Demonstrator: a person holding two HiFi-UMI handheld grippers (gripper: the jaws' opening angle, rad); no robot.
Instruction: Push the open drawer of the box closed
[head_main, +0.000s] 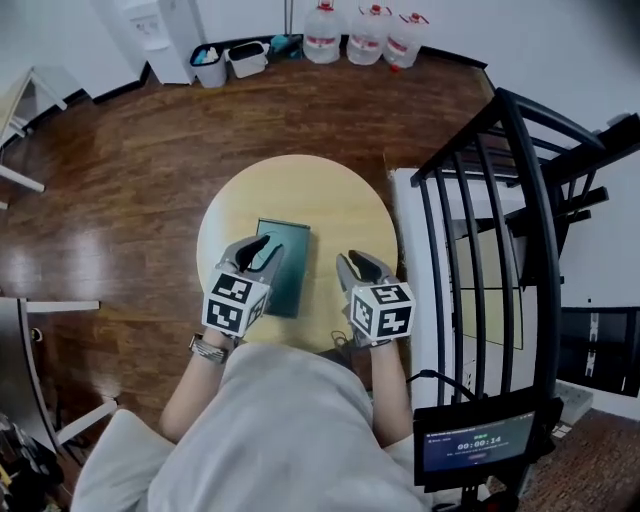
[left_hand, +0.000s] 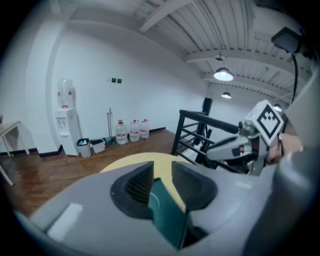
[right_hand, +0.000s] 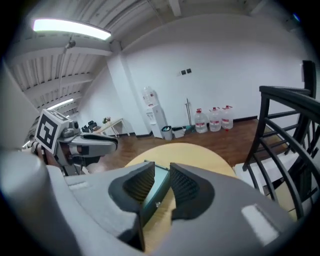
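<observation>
The dark green box (head_main: 283, 262) lies flat on the round counter (head_main: 340, 195), left of its middle, with its long axis running near to far. The left gripper (head_main: 265, 248) hangs over the box's near left edge, the right gripper (head_main: 362, 265) over bare counter just right of it. Both slant forward and down with their marker cubes up, fingers (left_hand: 137, 182) apart and gripping nothing. A screen (head_main: 475, 440) at near right shows timer digits — too small to read surely.

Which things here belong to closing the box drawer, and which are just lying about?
Job: green box, round table, left gripper, right gripper, both open and empty.
Lying about: water bottles, bins, black railing, screen.
</observation>
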